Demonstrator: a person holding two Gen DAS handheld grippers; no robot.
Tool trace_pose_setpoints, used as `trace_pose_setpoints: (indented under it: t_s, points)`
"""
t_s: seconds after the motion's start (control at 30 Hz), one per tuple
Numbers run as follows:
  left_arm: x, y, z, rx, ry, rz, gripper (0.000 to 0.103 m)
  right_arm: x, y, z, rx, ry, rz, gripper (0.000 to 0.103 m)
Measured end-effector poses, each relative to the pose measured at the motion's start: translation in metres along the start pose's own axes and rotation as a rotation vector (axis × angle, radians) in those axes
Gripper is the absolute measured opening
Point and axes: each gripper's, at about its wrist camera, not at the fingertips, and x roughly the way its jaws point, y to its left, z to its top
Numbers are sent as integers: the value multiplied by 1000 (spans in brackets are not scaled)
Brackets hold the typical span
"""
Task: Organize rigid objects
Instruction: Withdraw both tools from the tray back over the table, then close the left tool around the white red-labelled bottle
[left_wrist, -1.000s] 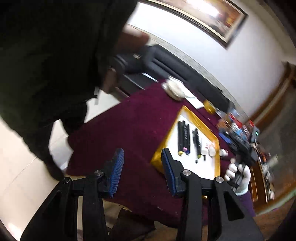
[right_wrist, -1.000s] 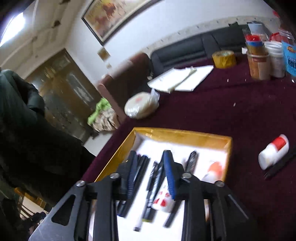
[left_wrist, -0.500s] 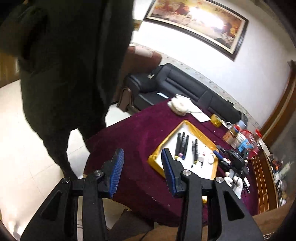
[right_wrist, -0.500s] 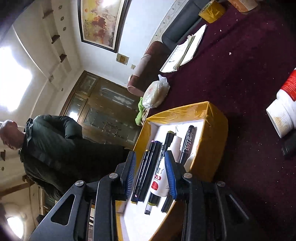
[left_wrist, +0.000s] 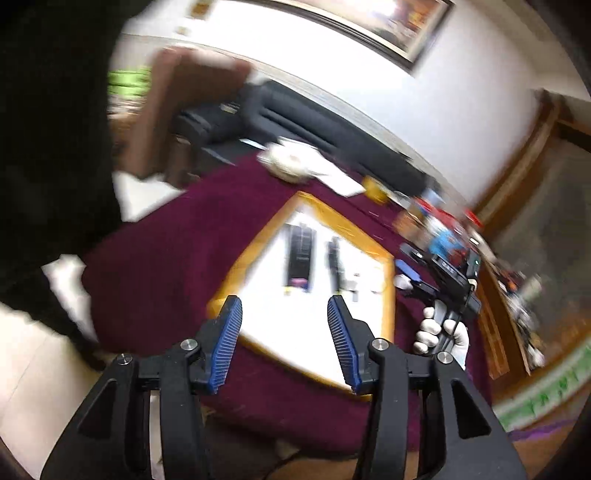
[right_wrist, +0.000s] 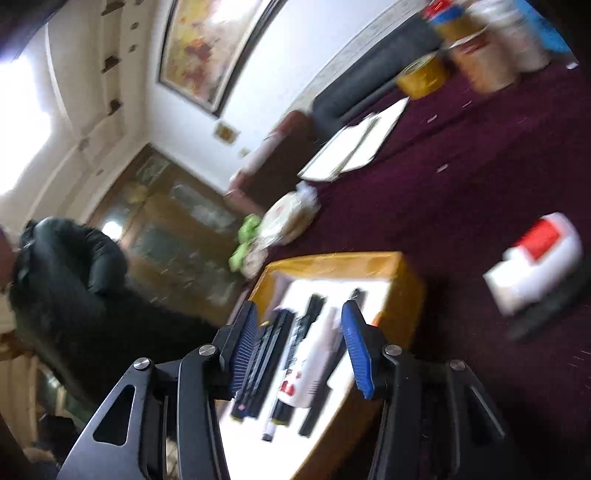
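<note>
A shallow yellow-rimmed tray (left_wrist: 255, 247) with a white floor lies on the maroon table (left_wrist: 166, 251); it also shows in the right wrist view (right_wrist: 402, 291). Several black markers (left_wrist: 300, 254) and pens lie side by side in it, with a white bottle (right_wrist: 314, 365) among them. My left gripper (left_wrist: 284, 332) is open and empty above the tray's near edge. My right gripper (right_wrist: 299, 339) is open and empty over the tray's pens. From the left wrist view the right gripper (left_wrist: 410, 275) sits by the tray's right side. A white red-labelled bottle (right_wrist: 535, 258) and a dark pen (right_wrist: 550, 310) lie outside the tray.
A bagged white bundle (right_wrist: 284, 221), papers (right_wrist: 354, 147), a yellow tape roll (right_wrist: 423, 75) and jars (right_wrist: 487, 59) stand toward the table's far side. A person in dark clothes (right_wrist: 62, 280) stands at the left. A black sofa (left_wrist: 295, 122) is behind the table.
Both grippers' jaws have opened wider. The left view has swung in closer over the tray. The right view has tilted, with the loose bottle now farther right.
</note>
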Motion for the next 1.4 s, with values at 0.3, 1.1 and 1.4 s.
trace_pose_setpoints:
  t_s: [0.3, 1.1, 1.4]
  points:
    - [122, -121, -3, 245, 248, -289, 46, -167, 0, -32, -51, -187, -315, 58]
    - [314, -311, -22, 722, 314, -58, 53, -224, -122, -4, 250, -373, -345, 60]
    - [360, -332, -56, 993, 288, 37, 59, -214, -124, -3, 235, -332, -396, 60]
